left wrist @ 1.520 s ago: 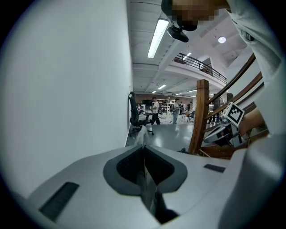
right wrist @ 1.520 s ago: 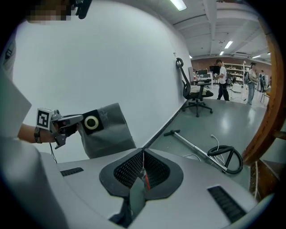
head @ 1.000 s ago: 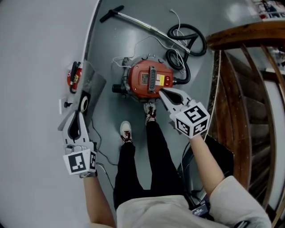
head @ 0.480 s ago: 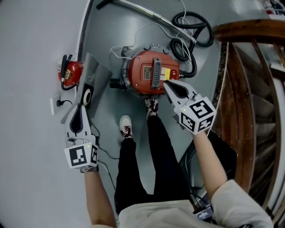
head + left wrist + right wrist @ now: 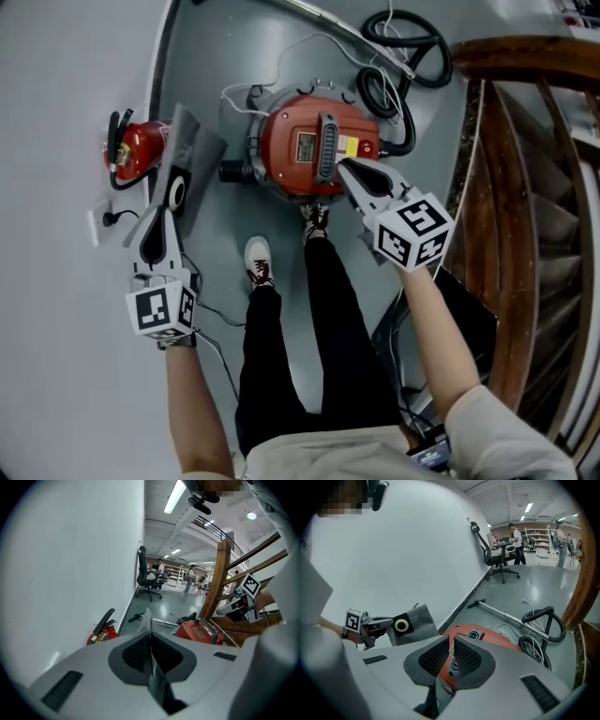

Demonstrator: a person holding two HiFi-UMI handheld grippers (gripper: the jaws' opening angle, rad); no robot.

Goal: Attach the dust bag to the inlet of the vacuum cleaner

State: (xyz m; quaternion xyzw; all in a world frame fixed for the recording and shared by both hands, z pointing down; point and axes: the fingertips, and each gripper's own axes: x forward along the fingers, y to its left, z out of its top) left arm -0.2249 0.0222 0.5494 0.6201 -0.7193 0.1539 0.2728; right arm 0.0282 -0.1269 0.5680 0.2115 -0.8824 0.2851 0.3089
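The red vacuum cleaner (image 5: 300,150) stands on the grey floor, its black inlet stub (image 5: 231,172) pointing left. The grey dust bag (image 5: 187,155) with a black collar and white ring (image 5: 176,192) hangs left of the inlet, near the wall. My left gripper (image 5: 165,214) is shut on the bag's lower edge; in the left gripper view the thin grey bag (image 5: 148,620) sits pinched between the pads. My right gripper (image 5: 343,167) is shut and empty, its tips over the vacuum's top right. In the right gripper view the bag (image 5: 412,619) and vacuum (image 5: 487,637) lie ahead.
A red fire extinguisher (image 5: 131,148) stands by the white wall (image 5: 56,112) at left. The black hose (image 5: 403,47) and metal wand (image 5: 501,613) lie beyond the vacuum. A wooden stair rail (image 5: 525,66) borders the right. The person's shoes (image 5: 258,262) stand just before the vacuum.
Both grippers have come down toward the floor, the left one with the bag still in it. The vacuum and extinguisher look larger and nearer in the head view.
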